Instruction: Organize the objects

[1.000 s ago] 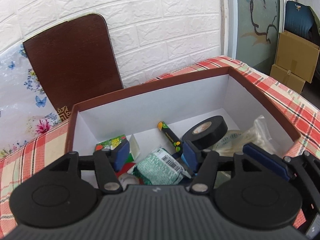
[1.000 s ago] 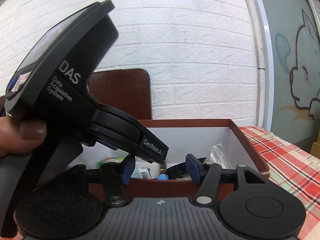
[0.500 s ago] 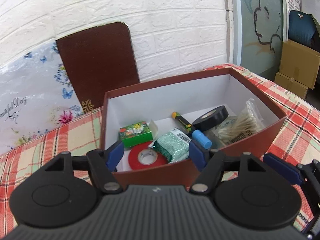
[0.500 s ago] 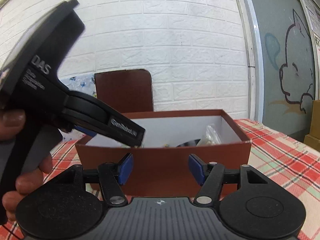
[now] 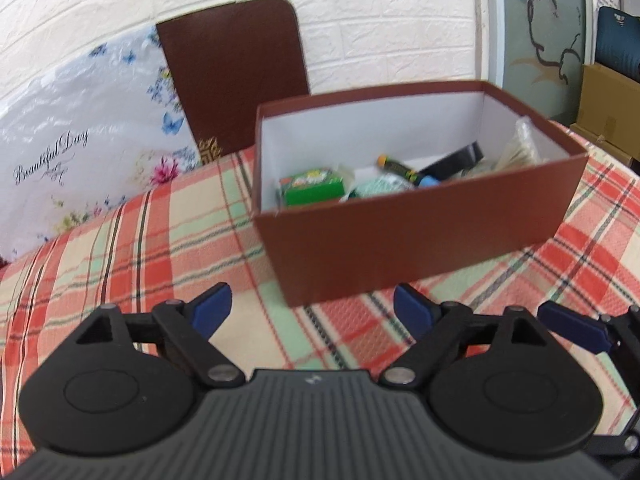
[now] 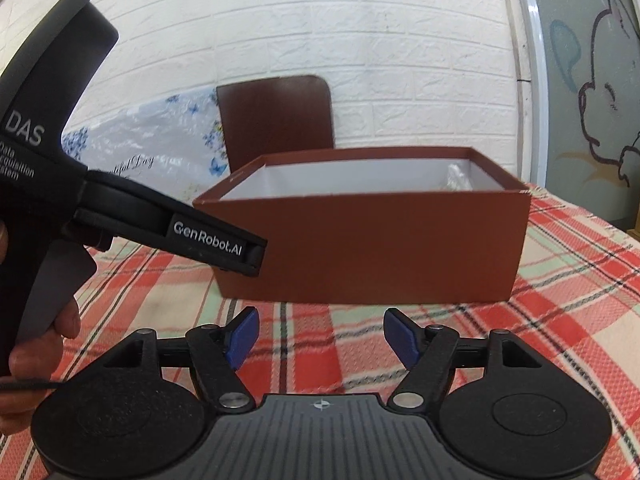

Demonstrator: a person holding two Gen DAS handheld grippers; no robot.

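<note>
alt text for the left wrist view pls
An open brown cardboard box with a white inside sits on a red plaid tablecloth, holding a green packet, black tape roll and other small items. In the foreground, the left gripper is empty, jaws opening.

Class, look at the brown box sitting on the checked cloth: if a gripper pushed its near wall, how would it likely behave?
The brown box looks like thin card, so its wall may flex. It holds only small things, such as a green packet and a tape roll, so it is probably light. On the checked cloth it would likely slide, perhaps bunching the fabric.
</note>
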